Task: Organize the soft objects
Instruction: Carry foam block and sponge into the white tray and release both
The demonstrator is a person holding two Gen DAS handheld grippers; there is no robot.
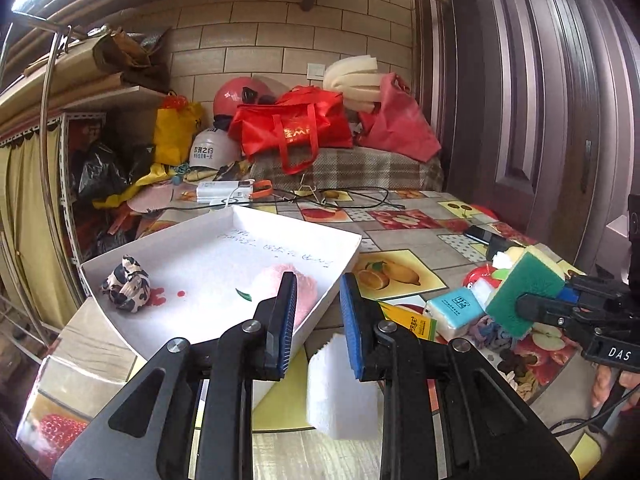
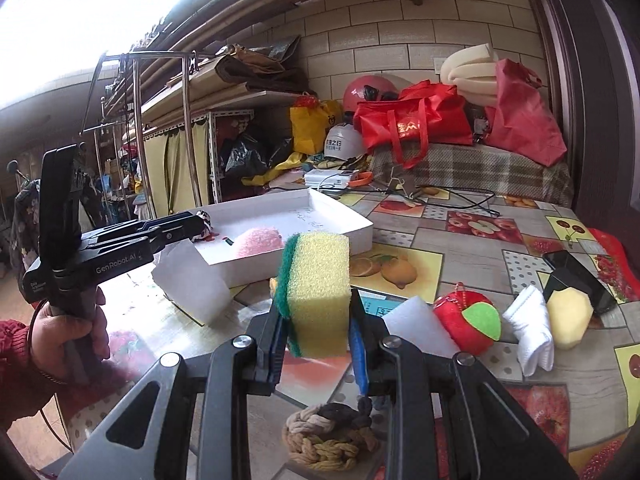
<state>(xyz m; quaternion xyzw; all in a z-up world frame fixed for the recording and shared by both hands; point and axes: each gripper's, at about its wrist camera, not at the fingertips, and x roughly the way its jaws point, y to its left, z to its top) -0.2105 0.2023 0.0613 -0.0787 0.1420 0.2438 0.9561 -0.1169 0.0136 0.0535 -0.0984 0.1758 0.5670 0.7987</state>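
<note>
**Sponge in the grip, tray not yet reached**

The right gripper point(image 2: 316, 344) has its jaws closed on the yellow-and-green sponge point(image 2: 318, 292), held clear above the bench point(image 2: 472, 240); the left gripper point(image 1: 318, 312) carries nothing, its jaws parted a moderate way, poised over the near corner of the white tray point(image 1: 160, 248) with a white foam block point(image 1: 340, 388) just below it.

The tray already holds a pink puff point(image 2: 258, 242) and a black-and-white cloth bundle point(image 1: 126, 290); still out on the bench are a red plush apple point(image 2: 466, 324), a white folded cloth point(image 2: 532, 332), a pale yellow foam piece point(image 2: 568, 316), a tissue pack point(image 1: 452, 308) and a braided rope knot point(image 2: 328, 434).

What could go wrong, as I judge it: the sponge is pinched low and stands tall above the pads, so it may tilt or spring out on release and land outside the tray; the tray looks light and sits at an angle near the bench's edge — a nudge from either gripper could slide it; the two grippers are close and could collide on the way in.

The bench wears a fruit-patterned oilcloth, glossy and probably slippery; behind it lie cables, helmets, red bags and a brick-tiled wall, with a dark door at the right.
</note>
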